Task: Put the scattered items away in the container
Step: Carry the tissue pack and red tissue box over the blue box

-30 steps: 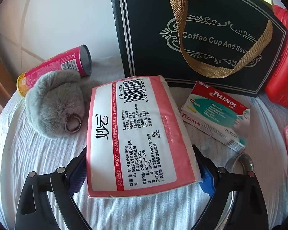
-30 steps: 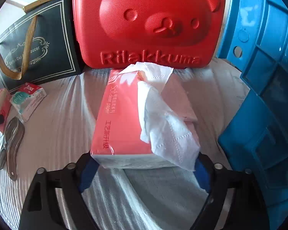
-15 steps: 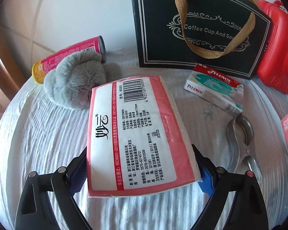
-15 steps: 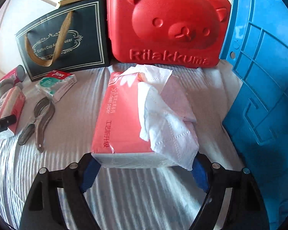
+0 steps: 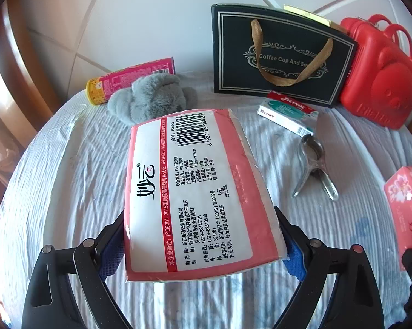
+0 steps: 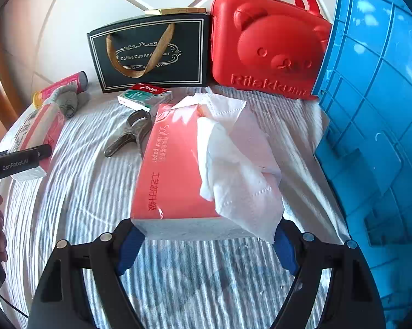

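Tissue packs were both clamped and lifted clear of the table (image 5: 69, 164), the sealed pack (image 5: 195, 192) in the left gripper (image 5: 200, 249) and the opened pack (image 6: 195, 170) in the right gripper (image 6: 206, 246), beside the blue crate (image 6: 375, 126), while the pill box (image 5: 286, 112), metal clip (image 5: 315, 164), can (image 5: 129, 79) and grey plush (image 5: 151, 98) remained to tidy.

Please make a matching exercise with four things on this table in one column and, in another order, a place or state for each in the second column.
1. Barcode tissue pack
2. Tylenol box
3. Metal clamp
4. Pink can

A. lying on its side behind the grey plush
B. in front of the black bag
C. held between gripper fingers
D. lying open on the cloth, beside the box

Pairs: 1-C, 2-B, 3-D, 4-A
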{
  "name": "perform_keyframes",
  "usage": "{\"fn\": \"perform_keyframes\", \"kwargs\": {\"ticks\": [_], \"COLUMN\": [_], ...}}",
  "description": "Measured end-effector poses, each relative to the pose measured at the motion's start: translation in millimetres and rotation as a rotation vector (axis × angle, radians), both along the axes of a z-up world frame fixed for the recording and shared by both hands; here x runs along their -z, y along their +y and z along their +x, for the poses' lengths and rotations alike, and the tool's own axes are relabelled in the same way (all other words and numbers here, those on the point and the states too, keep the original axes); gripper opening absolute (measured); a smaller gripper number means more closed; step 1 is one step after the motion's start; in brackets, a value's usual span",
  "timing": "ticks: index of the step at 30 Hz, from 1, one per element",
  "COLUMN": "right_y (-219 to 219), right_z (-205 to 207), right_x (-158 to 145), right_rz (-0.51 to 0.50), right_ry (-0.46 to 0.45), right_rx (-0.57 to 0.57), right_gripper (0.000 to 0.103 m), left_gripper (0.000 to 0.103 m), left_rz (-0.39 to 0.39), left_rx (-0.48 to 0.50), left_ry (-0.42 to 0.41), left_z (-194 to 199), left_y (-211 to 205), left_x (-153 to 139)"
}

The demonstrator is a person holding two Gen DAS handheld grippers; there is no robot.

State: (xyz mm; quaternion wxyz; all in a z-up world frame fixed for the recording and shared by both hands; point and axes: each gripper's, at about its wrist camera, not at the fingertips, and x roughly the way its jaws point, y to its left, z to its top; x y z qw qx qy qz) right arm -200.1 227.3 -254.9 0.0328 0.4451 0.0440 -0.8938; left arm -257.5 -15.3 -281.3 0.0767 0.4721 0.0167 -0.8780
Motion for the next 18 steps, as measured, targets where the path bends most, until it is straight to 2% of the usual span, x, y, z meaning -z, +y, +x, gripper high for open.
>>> {"fn": "perform_keyframes", "kwargs": {"ticks": [7,18], "right_y": [-11,-21], "right_z": [46,93], "right_x": [-56,-132], "right_rz": [-0.017,-0.048], "right_ry": [0.04,0.083], "right_rx": [-0.041,-0.125], "right_gripper": [0.081,0.081], "left_gripper": [0.094,0.094], "left_rz": [0.017,0.024], "left_rx": [-0.01,-0.022], "left_ry": [0.022,0.074], "left_z": [45,115], "left_y": [-6,-1], "left_x": [-46,-128]}}
